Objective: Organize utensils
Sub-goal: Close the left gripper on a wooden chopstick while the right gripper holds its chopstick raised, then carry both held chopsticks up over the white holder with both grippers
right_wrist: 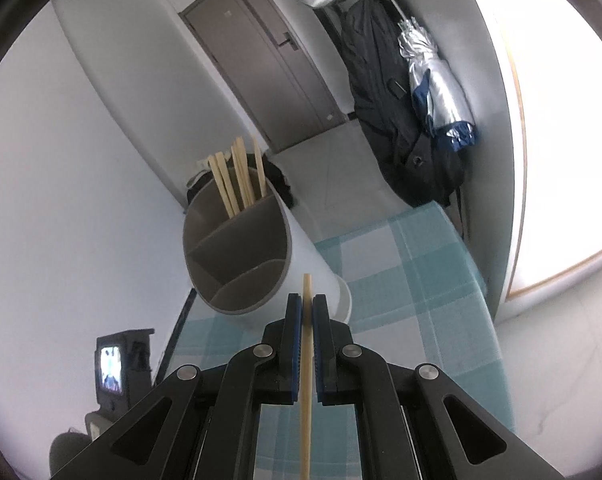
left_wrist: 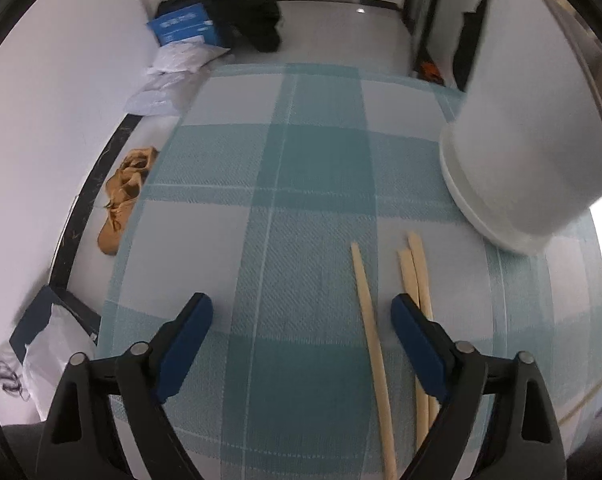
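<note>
Chopstick (right_wrist: 307,344) is clamped between the right gripper (right_wrist: 307,304) jaws, shaft running back along the jaw axis, tip poking out just ahead of the pads; gripped that way so it can go into the holder end-first. Holder (right_wrist: 237,256) is a white cylinder with a grey divided interior, standing on the counter (right_wrist: 421,300) just ahead and left of the tip. Several chopsticks (right_wrist: 237,176) already stand upright in its far compartment; the two nearer compartments look empty. Right gripper is held above the counter, pitched forward and aimed near the holder's rim, so my read is it's mid-approach for an insert into the far section. Left gripper (left_wrist: 301,322) jaws are spread wide, nothing in them, hovering low over the checked cloth. Three loose chopsticks (left_wrist: 415,280) lie flat on the counter: one between the jaws, two side by side passing under the right-hand finger (left_wrist: 419,344). Looks lined up for the next pick. Holder's white wall (left_wrist: 533,152) sits at the far right in this view.
</note>
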The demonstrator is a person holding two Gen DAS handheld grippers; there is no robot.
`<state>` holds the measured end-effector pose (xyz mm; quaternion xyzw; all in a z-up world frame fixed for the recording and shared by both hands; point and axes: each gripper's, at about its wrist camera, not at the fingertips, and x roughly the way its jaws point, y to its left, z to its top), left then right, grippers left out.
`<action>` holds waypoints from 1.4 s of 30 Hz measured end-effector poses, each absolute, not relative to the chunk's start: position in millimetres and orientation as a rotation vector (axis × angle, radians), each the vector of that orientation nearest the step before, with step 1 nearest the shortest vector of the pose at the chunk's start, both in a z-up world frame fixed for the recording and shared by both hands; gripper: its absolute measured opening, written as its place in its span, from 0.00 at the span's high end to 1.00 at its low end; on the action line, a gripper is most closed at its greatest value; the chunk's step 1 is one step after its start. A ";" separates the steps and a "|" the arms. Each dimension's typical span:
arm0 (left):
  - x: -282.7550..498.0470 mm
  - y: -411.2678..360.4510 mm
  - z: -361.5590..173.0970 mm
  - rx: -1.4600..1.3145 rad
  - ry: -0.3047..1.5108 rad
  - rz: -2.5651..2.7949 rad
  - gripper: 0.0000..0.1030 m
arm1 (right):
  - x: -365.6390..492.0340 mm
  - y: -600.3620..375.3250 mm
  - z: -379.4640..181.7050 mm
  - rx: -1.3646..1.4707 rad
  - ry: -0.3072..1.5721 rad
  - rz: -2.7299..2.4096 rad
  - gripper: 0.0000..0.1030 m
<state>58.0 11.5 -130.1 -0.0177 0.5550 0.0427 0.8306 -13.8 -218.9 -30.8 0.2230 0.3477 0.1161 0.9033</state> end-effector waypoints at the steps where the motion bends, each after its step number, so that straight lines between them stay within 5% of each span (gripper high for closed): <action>1: 60.7 11.1 -130.3 -0.046 1.176 0.095 0.20 | -14.3 -217.7 -30.6 0.457 0.716 0.242 0.95; 6: 66.6 6.0 -125.9 -0.075 1.177 0.132 0.39 | -15.1 -215.4 -30.3 0.443 0.707 0.239 0.95; 9: 67.9 -0.4 -123.2 -0.077 1.184 0.139 0.60 | -15.1 -218.1 -31.6 0.461 0.710 0.235 0.95; 11: 70.0 -5.2 -122.3 -0.075 1.184 0.134 0.89 | -15.6 -220.0 -31.6 0.470 0.707 0.231 0.95; 13: 71.5 -3.6 -121.5 -0.083 1.177 0.140 0.99 | -16.5 -220.6 -31.0 0.468 0.703 0.230 0.95; 42: 11.2 -6.5 -1.5 -0.180 0.831 -0.151 1.00 | -57.7 -193.8 -0.2 0.325 0.574 0.279 0.96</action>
